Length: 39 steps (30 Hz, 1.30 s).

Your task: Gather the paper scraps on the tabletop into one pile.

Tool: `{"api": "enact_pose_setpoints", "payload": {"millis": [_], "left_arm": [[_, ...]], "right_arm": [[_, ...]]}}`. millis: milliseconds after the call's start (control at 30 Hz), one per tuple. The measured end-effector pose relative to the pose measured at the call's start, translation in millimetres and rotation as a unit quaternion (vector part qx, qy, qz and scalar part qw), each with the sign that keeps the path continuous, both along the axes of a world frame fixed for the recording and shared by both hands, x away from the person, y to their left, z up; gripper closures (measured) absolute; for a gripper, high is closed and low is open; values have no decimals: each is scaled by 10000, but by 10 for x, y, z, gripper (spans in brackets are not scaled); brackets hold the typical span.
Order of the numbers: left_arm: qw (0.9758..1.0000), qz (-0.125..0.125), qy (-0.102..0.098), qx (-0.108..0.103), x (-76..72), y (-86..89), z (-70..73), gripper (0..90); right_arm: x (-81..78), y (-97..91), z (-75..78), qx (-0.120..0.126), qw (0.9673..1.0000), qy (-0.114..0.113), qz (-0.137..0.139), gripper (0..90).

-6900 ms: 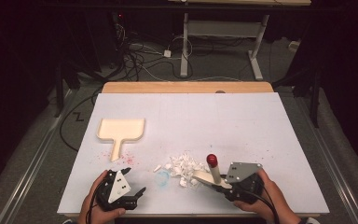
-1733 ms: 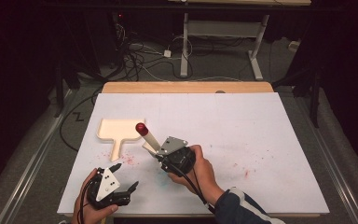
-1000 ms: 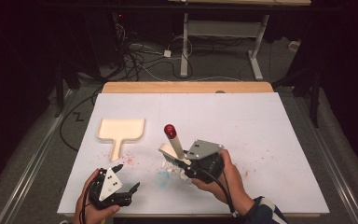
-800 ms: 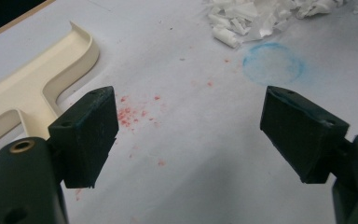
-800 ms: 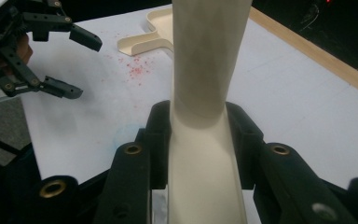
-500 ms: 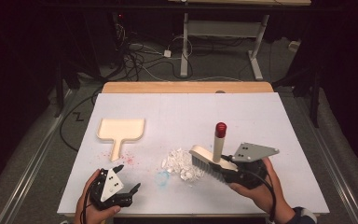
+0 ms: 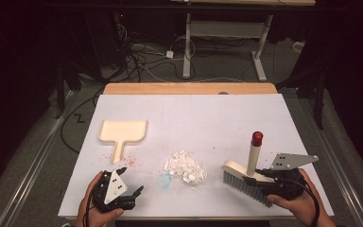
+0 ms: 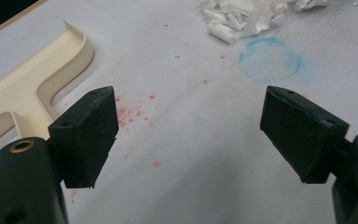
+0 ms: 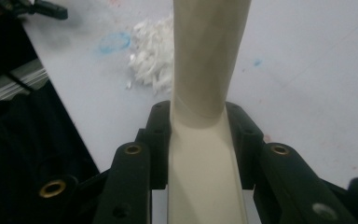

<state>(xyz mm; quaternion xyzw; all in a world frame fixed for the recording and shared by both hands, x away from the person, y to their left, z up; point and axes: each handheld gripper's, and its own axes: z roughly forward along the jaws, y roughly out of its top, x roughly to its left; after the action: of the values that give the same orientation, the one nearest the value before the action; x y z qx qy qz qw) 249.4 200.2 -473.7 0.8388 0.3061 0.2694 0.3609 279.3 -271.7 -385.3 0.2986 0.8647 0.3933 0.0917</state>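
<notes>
A cream hand brush [image 7: 246, 174] with a red-tipped handle stands on its bristles at the table's front right, to the right of a pile of white paper scraps [image 7: 185, 166]. My right gripper [image 7: 264, 178] is shut on the brush's base, and in the right gripper view the jaws clamp the cream brush handle [image 9: 209, 70], with the scraps [image 9: 154, 51] beyond. A cream dustpan [image 7: 122, 132] lies flat at the left. My left gripper [image 7: 132, 180] rests at the front left with its jaws open and nothing between them [image 8: 198, 128]; the dustpan [image 8: 32, 88] is ahead to its left.
The white table sheet [image 7: 208, 118] carries a blue ring mark [image 7: 164, 180] beside the pile and red specks [image 7: 130, 161] near the dustpan's handle. A wooden strip [image 7: 189, 88] runs along the far edge. Cables and desk legs lie on the floor beyond.
My right gripper has carried the brush rightward across the table, from beside the dustpan past the scrap pile to the front right. The left gripper has stayed put.
</notes>
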Motion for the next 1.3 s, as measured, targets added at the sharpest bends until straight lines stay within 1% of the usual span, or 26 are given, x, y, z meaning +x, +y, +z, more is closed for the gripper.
{"api": "enact_pose_setpoints", "payload": {"millis": [33, 100, 167, 200, 300, 333, 367, 400, 467, 533, 600, 633, 667, 767, 867, 900, 967, 1000, 1033, 1067, 1133, 1167, 1200, 1233, 1267, 1300], "left_arm": [[10000, -2, 4, 7, 2, -3, -3, 182], [10000, -10, 15, 44, 9, -13, -8, 182], [10000, -12, -2, 60, 13, -26, -6, 183], [10000, -21, -9, 56, 12, -30, -4, 182], [10000, -43, -7, 75, 13, -35, -9, 182], [10000, -36, 6, 75, 19, -34, -13, 183], [10000, -25, 15, 65, 24, -34, -17, 182], [10000, -24, 23, 62, 26, -35, -19, 183], [10000, -29, 22, 82, 25, -42, -21, 182], [9999, -53, 6, 103, 19, -50, -17, 182], [9999, -65, 0, 116, 17, -54, -16, 183], [9999, -71, 2, 116, 19, -54, -17, 183], [9999, -77, 8, 111, 21, -54, -19, 183], [9999, -91, 15, 119, 23, -60, -25, 183], [9998, -121, 46, 141, 19, -67, -32, 183], [9998, -129, 46, 156, 18, -70, -33, 183], [9998, -149, 51, 156, 16, -74, -34, 183], [9997, -153, 54, 161, 16, -77, -34, 183], [9997, -158, 54, 164, 16, -80, -36, 182], [9997, -168, 60, 168, 17, -83, -37, 182], [9996, -178, 69, 193, 19, -89, -39, 182], [9996, -183, 72, 198, 20, -92, -40, 183], [9996, -194, 76, 200, 21, -95, -42, 183], [9995, -202, 79, 209, 21, -99, -44, 182], [9995, -207, 82, 216, 20, -103, -46, 182], [9995, -217, 86, 230, 20, -105, -47, 182]], "right_arm": [[28, -20, -17, -16, 10000, 86, 28, 678], [121, -35, -69, -65, 9996, 272, -30, 677], [230, -35, -136, -192, 9990, 369, -183, 677], [289, -44, -170, -197, 9986, 423, -255, 678], [441, -124, -221, -51, 9967, 673, -443, 674], [495, -156, -232, 7, 9961, 753, -464, 668], [541, -180, -237, -19, 9955, 791, -522, 659], [586, -195, -246, -77, 9952, 766, -608, 648], [686, -210, -267, -128, 9942, 866, -618, 621], [776, -202, -277, -268, 9936, 846, -698, 601], [866, -192, -273, -389, 9928, 898, -689, 584], [909, -185, -266, -459, 9927, 861, -704, 576], [943, -177, -256, -513, 9920, 830, -798, 570], [1057, -152, -247, -728, 9910, 795, -793, 559], [1159, -110, -252, -1162, 9879, 779, -669, 512], [1197, -118, -250, -1205, 9869, 840, -669, 498], [1262, -145, -254, -1214, 9871, 873, -581, 484], [1282, -155, -255, -1224, 9870, 847, -601, 453], [1305, -163, -256, -1307, 9864, 768, -633, 427], [1327, -169, -259, -1413, 9853, 761, -591, 419], [1344, -177, -259, -1472, 9853, 713, -502, 403], [1357, -183, -253, -1534, 9848, 629, -525, 378], [1364, -180, -244, -1689, 9821, 569, -612, 357], [1380, -181, -236, -1956, 9774, 424, -677, 370], [1382, -186, -225, -2156, 9725, 251, -846, 371], [1395, -208, -212, -2181, 9718, 110, -894, 366]]}}
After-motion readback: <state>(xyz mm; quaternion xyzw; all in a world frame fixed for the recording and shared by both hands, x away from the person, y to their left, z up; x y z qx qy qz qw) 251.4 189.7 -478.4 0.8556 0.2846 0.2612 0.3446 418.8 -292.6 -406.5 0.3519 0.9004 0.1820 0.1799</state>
